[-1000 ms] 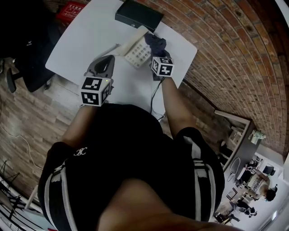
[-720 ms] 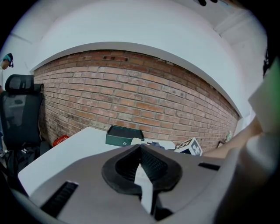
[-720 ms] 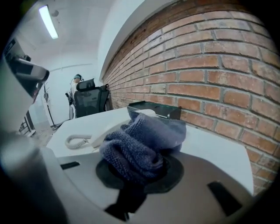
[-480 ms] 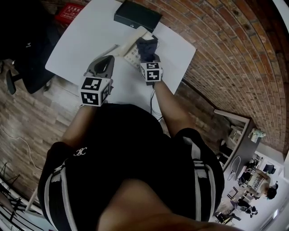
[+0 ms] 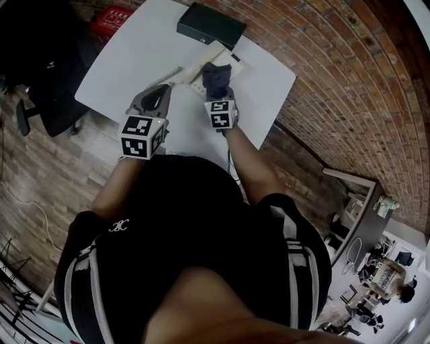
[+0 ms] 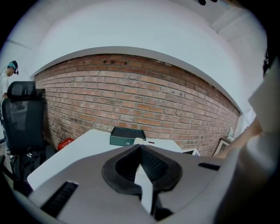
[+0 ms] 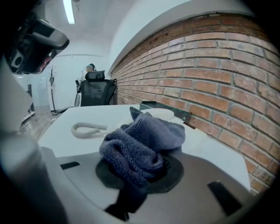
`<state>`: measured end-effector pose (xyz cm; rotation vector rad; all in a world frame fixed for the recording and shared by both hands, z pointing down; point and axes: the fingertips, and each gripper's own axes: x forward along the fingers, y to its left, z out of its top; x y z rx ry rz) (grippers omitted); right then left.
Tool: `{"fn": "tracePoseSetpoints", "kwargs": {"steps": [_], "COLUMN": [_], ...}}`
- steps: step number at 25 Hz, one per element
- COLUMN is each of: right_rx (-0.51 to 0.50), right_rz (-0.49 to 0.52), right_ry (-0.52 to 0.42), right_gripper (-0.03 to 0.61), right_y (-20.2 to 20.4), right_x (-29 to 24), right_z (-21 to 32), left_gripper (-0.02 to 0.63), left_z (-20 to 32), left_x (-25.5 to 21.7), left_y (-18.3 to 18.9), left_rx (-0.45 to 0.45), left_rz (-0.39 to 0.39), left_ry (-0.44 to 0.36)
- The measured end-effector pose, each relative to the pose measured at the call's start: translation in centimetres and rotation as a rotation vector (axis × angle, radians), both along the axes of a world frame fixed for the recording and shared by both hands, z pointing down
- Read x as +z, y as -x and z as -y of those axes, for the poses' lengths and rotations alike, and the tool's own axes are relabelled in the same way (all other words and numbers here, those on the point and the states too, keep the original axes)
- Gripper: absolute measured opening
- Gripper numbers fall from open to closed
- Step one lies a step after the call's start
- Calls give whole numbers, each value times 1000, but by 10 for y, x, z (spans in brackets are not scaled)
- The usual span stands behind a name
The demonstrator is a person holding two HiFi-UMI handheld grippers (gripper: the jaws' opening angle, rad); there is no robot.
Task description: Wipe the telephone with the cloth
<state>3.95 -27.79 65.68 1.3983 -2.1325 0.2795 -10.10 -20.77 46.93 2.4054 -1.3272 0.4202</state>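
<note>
A cream telephone lies on the white table, its handset at the far side and its coiled cord trailing to the left. My right gripper is shut on a bunched dark blue cloth, which rests on top of the telephone's body. In the right gripper view the cloth bulges out between the jaws of that gripper. My left gripper hovers shut and empty over the table, left of the telephone. Its view looks past the left gripper to the telephone.
A dark green box sits at the table's far edge by the brick wall. A black office chair and a red object are on the floor to the left. A cable hangs off the near edge.
My right gripper has carried the cloth leftward and nearer across the telephone, from its right side onto the keypad area. The left gripper has stayed where it was.
</note>
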Motion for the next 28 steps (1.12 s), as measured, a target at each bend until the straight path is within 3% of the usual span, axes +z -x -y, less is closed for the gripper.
{"fn": "tracePoseSetpoints", "kwargs": {"steps": [5,11,13,17,20,25,28], "right_rx": [-86,-113,-119,-104,-70,24,92], "right_rz": [57,238,276,374,418,428,423], "right_ry": [66,204,204,119,-7,-271,-363], "right_gripper": [46,46,46,46,46,46,46], "right_y": [24,37,37,28,9,-44,-78], "right_x": [9,15,5,-45,-104,-209,-246], "right_z": [-26,-54,-61,-65,-69,-84,-106], "left_gripper": [-8,-6,-8,-8,-6,-6,-7], "left_z": [-7,-29,-36,-46,-52,-52,-52], "left_x": [-4,-8,-12,-21,-28,-40,-42], "left_y": [0,-6,-7,-11,-17,-33,-49], "left_rx": [-17,-31,-43,-60,-64,-57,-32], "left_rz": [-3,-6,-4,-1,-3,-4,2], "left_ry": [-20,-18,-22,-29,-38,-71,-75]}}
